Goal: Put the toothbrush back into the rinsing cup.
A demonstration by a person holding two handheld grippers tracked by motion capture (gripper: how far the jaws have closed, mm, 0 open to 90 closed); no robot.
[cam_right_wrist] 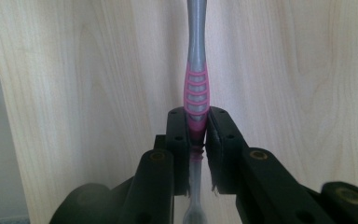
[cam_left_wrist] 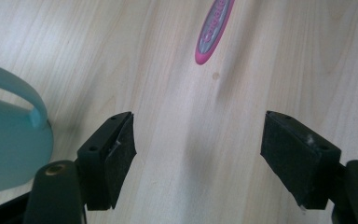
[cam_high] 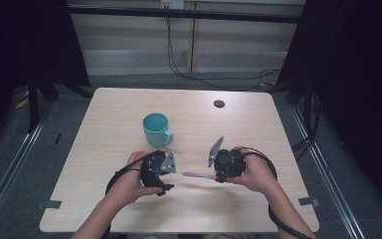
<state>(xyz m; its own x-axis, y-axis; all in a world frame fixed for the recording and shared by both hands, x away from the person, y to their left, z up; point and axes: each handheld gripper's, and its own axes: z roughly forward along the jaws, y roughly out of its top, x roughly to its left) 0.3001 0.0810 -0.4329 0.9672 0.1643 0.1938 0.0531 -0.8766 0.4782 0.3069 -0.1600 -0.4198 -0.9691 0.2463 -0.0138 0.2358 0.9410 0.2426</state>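
Near the table's (cam_high: 129,107) front edge, the right claw (cam_high: 220,175) clamps a toothbrush (cam_high: 198,175); the left claw (cam_high: 162,188) gapes beside the mug (cam_high: 156,129).

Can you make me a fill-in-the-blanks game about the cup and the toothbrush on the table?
1. The mug on the wooden table is coloured ____.
2. The right hand-held gripper is shut on a pink and grey ____.
3. The jaws of the left hand-held gripper are wide ____, holding nothing.
4. The mug stands on the table closer to the ____ hand-held gripper.

Missing words: teal; toothbrush; open; left
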